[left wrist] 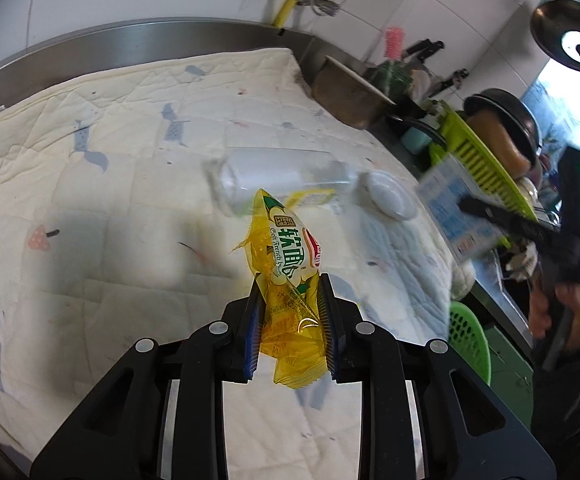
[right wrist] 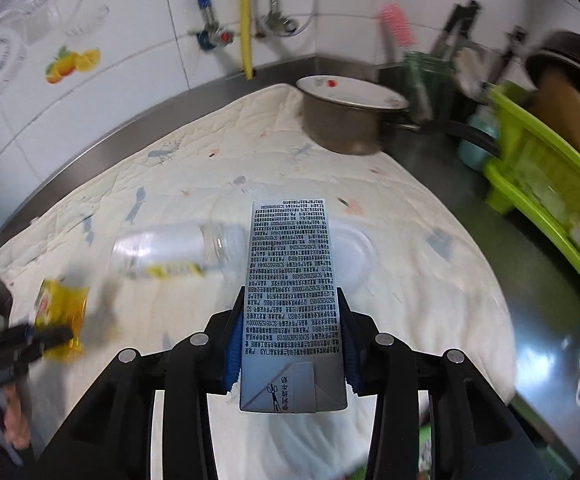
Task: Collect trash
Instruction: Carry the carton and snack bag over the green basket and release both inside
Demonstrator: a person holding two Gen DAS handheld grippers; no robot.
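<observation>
Progress: two pieces of trash are lifted, one per claw; neither looks binned yet, judging by both hanging above the quilt.
Left gripper [left wrist: 292,300]: jaws closed most of the way on the yellow snack wrapper [left wrist: 290,256], pinched at its lower half; wrapper stands up and forward from the pads, clear of the cloth.
Right gripper [right wrist: 292,312]: jaws narrowed onto the milk carton [right wrist: 290,280], gripped by its sides near the spout end, printed face up, long axis pointing away from the camera.
Left on surface: clear plastic bottle [left wrist: 285,176] lying on its side with a yellow label underneath, mid-quilt; white lid [left wrist: 390,194] just beside its right end. Both untouched, so I judge roughly half the pickup is still to do.
Bin: green basket [left wrist: 468,340] low past the right edge of the quilt, probably the drop point, cannot confirm.
Surface: cream quilted cloth [left wrist: 109,128] with small blue and pink prints, spread over a steel counter [left wrist: 137,40] with a raised back lip.
Room: white tiled wall [right wrist: 109,12] with fruit decals, yellow hose [right wrist: 245,16] and braided pipes; metal pot [right wrist: 346,120] with a plate on top at the quilt's far corner; lime dish rack [right wrist: 546,184] with pans on the right.
Blur: right-side clutter is motion-smeared, details unreadable.
</observation>
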